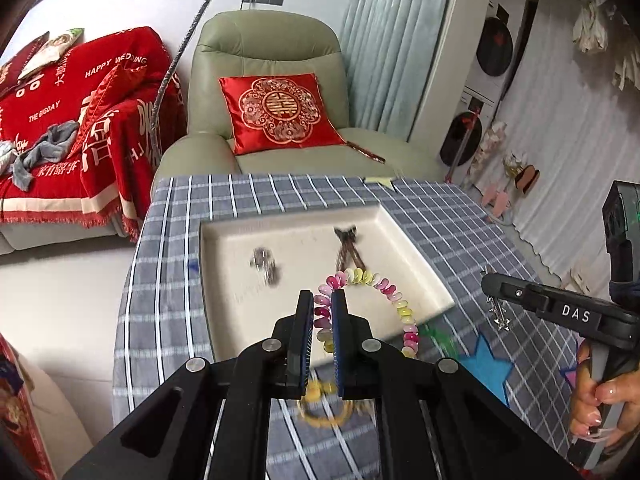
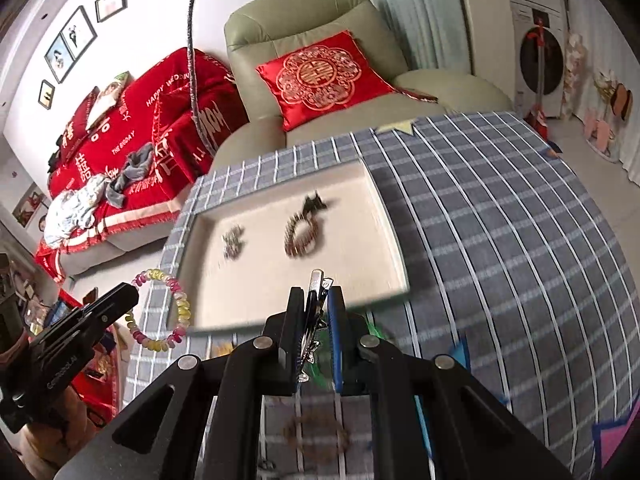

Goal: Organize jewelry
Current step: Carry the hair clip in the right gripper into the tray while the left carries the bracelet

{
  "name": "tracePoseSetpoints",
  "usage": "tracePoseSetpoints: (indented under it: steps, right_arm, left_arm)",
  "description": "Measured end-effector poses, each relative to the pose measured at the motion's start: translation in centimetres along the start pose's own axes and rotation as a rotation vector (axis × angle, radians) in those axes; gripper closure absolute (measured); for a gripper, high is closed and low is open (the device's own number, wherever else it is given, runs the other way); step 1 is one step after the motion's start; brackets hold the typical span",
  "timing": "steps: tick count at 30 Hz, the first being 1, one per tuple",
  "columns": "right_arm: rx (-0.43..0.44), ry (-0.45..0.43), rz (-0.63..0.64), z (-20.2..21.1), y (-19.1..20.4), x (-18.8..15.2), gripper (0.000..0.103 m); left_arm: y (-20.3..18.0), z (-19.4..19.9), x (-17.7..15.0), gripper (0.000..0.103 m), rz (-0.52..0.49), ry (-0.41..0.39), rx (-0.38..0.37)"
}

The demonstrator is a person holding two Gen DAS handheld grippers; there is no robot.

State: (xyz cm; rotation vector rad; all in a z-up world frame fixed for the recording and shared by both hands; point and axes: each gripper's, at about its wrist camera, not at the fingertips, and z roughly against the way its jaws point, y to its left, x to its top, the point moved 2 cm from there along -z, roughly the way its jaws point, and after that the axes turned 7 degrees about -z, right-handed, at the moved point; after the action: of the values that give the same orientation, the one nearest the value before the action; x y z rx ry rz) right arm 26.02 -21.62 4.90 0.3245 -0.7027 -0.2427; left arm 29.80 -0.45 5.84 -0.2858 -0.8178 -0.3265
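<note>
Your right gripper [image 2: 317, 300] clamps a silver hair clip [image 2: 315, 307] above the cream tray's [image 2: 394, 256] near edge. At left, your other gripper [image 2: 120, 296] holds a pastel bead bracelet [image 2: 181, 304].

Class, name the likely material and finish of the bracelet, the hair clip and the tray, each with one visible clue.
Bracelet: glossy glass or resin beads, judging by the translucent pink, yellow and white shine.
Hair clip: polished metal, going by its silvery reflective blade.
Tray: matte cream surface, possibly velvet-lined or plastic; motion blur leaves it open.

Pastel bead bracelet [image 1: 372, 304], silver clip [image 2: 314, 312], both held aloft
</note>
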Motion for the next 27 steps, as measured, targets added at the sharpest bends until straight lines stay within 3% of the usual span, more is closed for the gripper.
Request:
tracePoseSetpoints:
  steps: [11,17,27]
  right_arm:
    - [-0.006,0.011,0.030,-7.4,1.0,6.1,0.090]
    - [-0.026,0.031,0.038,-11.5,-0.1,7.0,0.090]
    - [-0.052,0.079,0.023,-15.7,-2.2,6.5,0.090]
  left_arm:
    - [2.7,-9.5,4.0,0.079,0.063,0.083,0.054]
    - [2.8,-14.5,4.2,0.079,0.056,0.155,0.073]
    - [1.5,-18.5,3.2,0.079,-0.010,0.227,0.119]
